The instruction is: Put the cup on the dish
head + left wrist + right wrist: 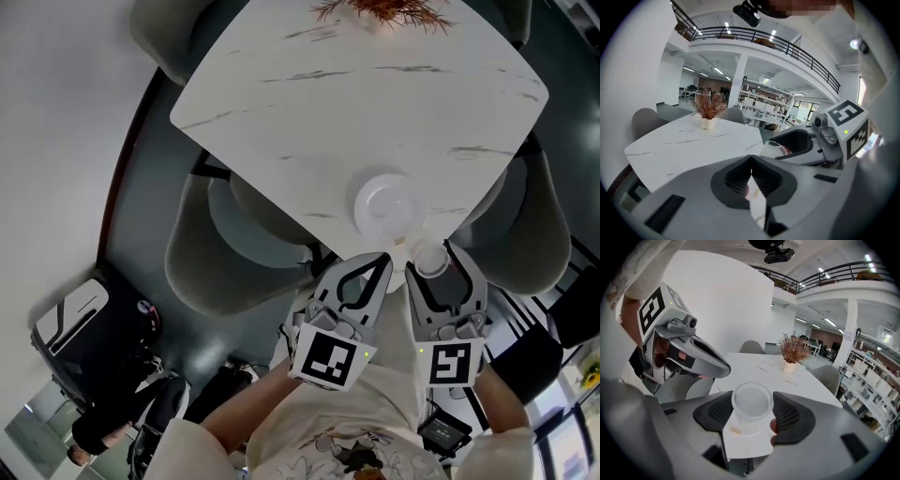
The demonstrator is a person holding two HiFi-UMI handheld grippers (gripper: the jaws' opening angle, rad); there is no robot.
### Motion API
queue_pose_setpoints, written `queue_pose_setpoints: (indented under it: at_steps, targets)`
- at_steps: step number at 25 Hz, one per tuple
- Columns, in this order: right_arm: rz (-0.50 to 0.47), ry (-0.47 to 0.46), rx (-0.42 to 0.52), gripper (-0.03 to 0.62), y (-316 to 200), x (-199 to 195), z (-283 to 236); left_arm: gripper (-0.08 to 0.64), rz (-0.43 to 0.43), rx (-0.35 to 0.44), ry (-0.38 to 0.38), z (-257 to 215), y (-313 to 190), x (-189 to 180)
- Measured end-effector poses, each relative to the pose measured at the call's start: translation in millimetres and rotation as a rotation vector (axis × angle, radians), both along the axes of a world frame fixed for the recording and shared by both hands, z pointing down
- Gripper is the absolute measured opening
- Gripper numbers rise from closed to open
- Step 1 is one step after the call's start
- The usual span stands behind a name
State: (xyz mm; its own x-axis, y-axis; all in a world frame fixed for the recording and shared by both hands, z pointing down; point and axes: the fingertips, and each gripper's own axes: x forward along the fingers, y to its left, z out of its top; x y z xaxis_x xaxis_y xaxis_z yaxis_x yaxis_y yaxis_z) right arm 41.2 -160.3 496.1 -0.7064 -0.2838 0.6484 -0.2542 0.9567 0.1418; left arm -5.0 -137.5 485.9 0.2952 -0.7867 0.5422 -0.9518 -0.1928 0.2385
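A clear plastic cup (751, 405) sits upright between the jaws of my right gripper (752, 409), which is shut on it. In the head view the cup (430, 257) hangs just off the near corner of the white marble table (356, 112). A white round dish (385, 204) lies on the table close to that corner, a little up and left of the cup. My left gripper (378, 262) is beside the right one, its jaws touching at the tips with nothing between them. In the left gripper view the cup (774, 149) shows to the right of the left gripper (751, 165).
A white pot with dried reddish branches (384, 9) stands at the table's far edge. Grey chairs (234, 253) are tucked under the near left side and another chair (530, 225) at the right. A black bag (94, 328) lies on the floor to the left.
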Motion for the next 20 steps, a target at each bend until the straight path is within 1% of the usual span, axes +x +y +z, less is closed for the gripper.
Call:
queue_pose_setpoints:
  at_steps: [3,9,13,20]
  targets:
    - [0.013,-0.005,0.002,0.258,-2.6,-6.5,12.1,0.005,0.012,-0.012,-0.015,15.1,-2.8,-11.2]
    - [0.059,0.030,-0.035,0.258,-1.2,-7.0,35.2,0.005,0.028,-0.013,-0.029,38.1,-6.8,-21.6]
    - [0.089,0.021,-0.024,0.258,-5.9,-12.9,44.0,0.005,0.066,-0.026,-0.025,49.1,-11.8,-21.8]
    - [0.127,0.041,-0.051,0.258,-7.3,-19.1,72.9,0.005,0.095,-0.041,-0.010,78.0,-19.3,-25.8]
